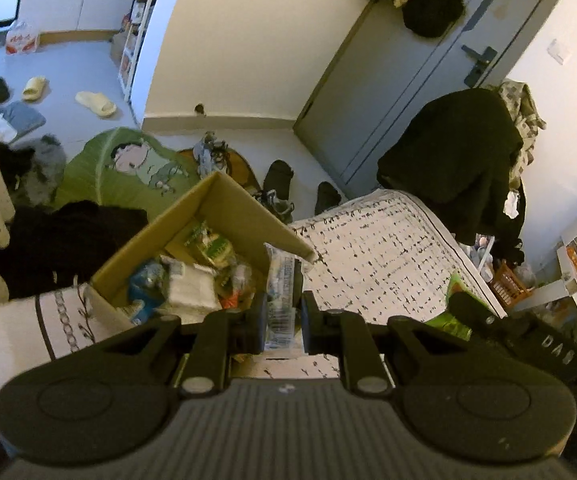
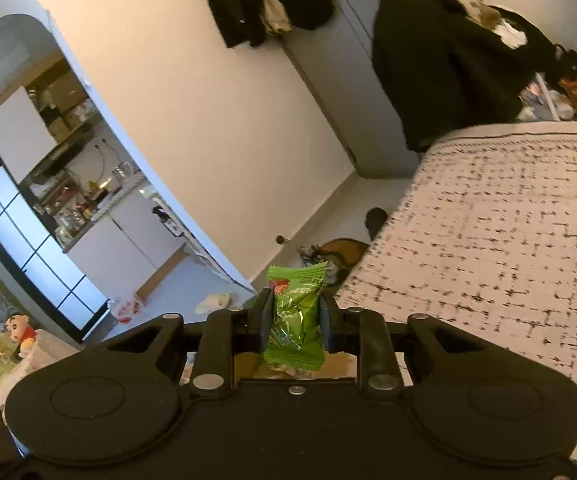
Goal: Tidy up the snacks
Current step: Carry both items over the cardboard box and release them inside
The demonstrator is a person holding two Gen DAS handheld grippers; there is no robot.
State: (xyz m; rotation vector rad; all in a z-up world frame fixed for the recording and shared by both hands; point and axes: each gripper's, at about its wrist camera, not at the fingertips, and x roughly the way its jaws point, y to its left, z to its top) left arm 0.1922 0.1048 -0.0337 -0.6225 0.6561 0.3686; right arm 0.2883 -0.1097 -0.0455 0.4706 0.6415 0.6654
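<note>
Cardboard box (image 1: 224,216) partly filled; left claw (image 1: 282,312) grips a clear packet (image 1: 280,300), right claw (image 2: 294,320) a green packet (image 2: 294,312); neither yet deposited.

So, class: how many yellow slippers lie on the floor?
2: one pale yellow foam slipper near the far doorway, the other yellow slipper closer to the wall corner. More may be hidden.

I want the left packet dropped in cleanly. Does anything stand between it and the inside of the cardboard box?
Nothing visible does. The left gripper holds the clear packet just beside the cardboard box, whose top is open, with snacks already inside.
</note>
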